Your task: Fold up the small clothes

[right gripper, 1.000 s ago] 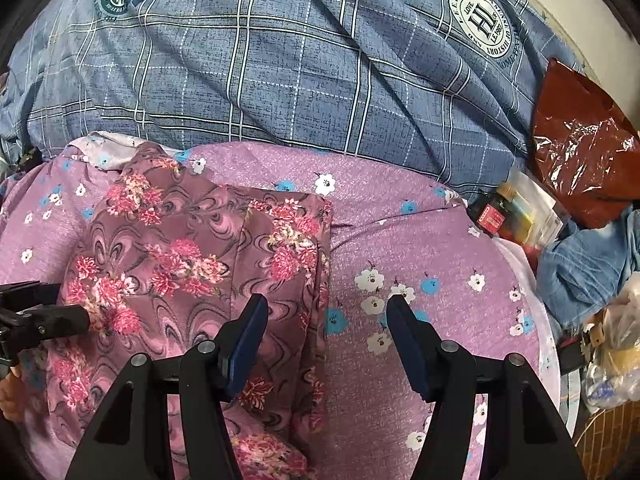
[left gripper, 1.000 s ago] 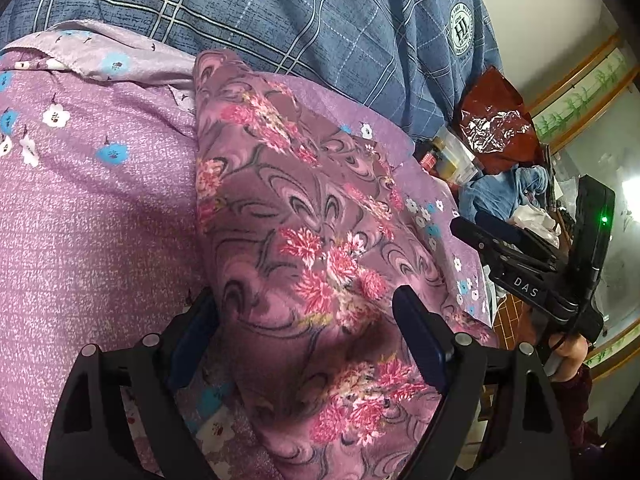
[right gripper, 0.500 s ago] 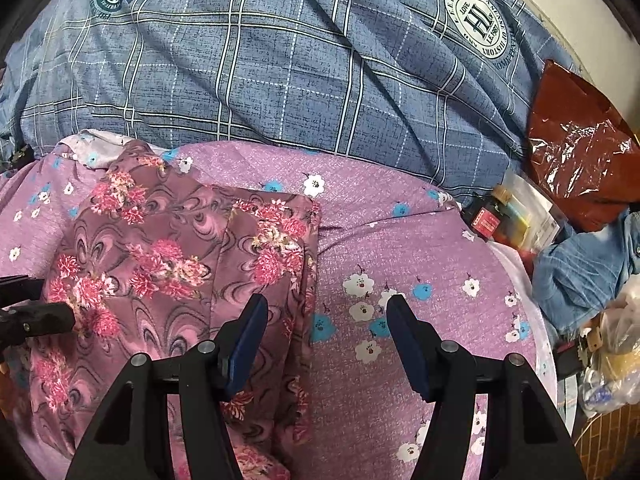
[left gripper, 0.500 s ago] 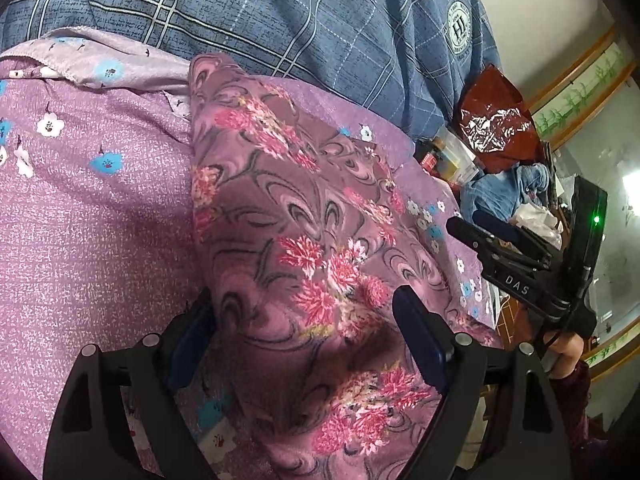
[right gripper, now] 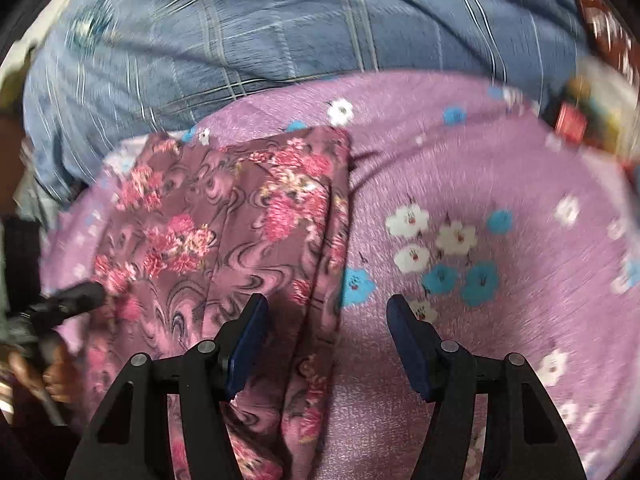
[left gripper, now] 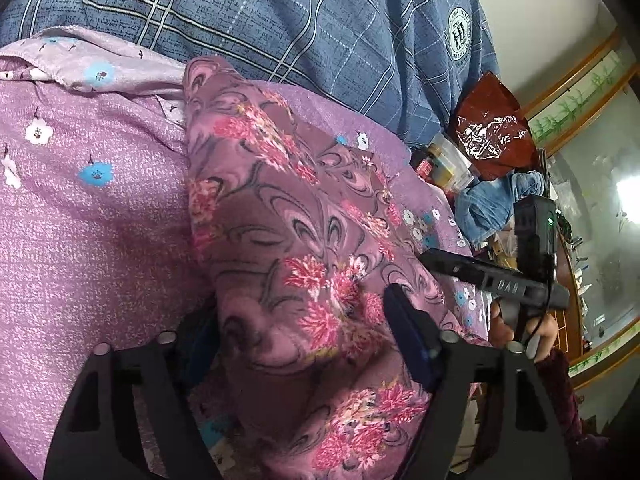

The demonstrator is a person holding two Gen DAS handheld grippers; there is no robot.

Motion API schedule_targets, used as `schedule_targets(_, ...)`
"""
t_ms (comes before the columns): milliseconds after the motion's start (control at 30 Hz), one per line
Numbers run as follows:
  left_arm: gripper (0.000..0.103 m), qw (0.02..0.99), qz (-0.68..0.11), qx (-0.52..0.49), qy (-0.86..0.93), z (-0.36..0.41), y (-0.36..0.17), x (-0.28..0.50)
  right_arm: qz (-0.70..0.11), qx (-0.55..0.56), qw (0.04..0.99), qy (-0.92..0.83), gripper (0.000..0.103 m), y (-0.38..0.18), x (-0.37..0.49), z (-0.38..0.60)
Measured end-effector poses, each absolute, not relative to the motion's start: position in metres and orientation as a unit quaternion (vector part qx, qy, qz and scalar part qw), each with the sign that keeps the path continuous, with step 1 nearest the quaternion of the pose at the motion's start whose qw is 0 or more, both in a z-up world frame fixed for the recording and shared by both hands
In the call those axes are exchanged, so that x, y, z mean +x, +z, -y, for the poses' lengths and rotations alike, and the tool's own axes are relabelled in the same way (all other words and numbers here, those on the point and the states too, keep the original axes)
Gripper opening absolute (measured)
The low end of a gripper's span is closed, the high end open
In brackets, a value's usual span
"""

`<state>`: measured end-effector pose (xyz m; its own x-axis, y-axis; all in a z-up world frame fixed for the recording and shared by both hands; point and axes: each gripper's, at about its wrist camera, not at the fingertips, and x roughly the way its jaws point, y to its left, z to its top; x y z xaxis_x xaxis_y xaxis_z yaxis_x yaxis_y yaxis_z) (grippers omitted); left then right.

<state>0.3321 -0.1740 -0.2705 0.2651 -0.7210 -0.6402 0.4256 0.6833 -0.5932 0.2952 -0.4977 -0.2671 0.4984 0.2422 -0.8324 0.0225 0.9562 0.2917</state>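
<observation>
the floral garment (left gripper: 304, 248), mauve with pink flower clusters and dark swirls, lies folded lengthwise on a purple bedsheet (left gripper: 92, 240) printed with small white and blue blossoms. in the left wrist view it runs up the middle of the frame and its near end bulges between the jaws of the left gripper (left gripper: 304, 344); those jaws stand apart on either side of the cloth, and the left pad is mostly hidden behind the fabric, so whether they press on it cannot be told. the garment's lower edge is cut off by the frame.

the right wrist view is smeared by motion blur, so fine detail is lost. there the garment (right gripper: 224, 216) lies left of centre, its long right edge passing between the jaws of the right gripper (right gripper: 324, 340), which are wide apart, the left pad over the cloth and the right pad over bare bedsheet (right gripper: 500, 320).

the right gripper (left gripper: 496, 280) also shows at the right of the left wrist view, held by a hand (left gripper: 520, 328) partly hidden behind its handle. a blue plaid quilt (left gripper: 280, 12) lies beyond the sheet, with a crinkled red bag (left gripper: 492, 136) near it; the clutter below the bag is too small to identify.
</observation>
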Motion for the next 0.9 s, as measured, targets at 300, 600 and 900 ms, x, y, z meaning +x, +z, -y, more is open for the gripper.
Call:
schedule_targets(300, 0.077, 0.772, -0.492, -0.154, -0.370, 0.177, -0.273, 0.334, -0.493, 0.262, 0.815, 0.156, 0.068, -0.286, 0.296, 0.526)
schedule_targets(600, 0.077, 0.774, -0.480, -0.159, -0.382, 0.177, -0.266, 0.330, -0.507, 0.254, 0.797, 0.208, 0.080, -0.286, 0.306, 0.490)
schedule_targets(900, 0.073, 0.789, -0.466, -0.132, -0.378, 0.187, -0.258, 0.320, -0.497, 0.244, 0.812, 0.182, 0.061, -0.284, 0.303, 0.465)
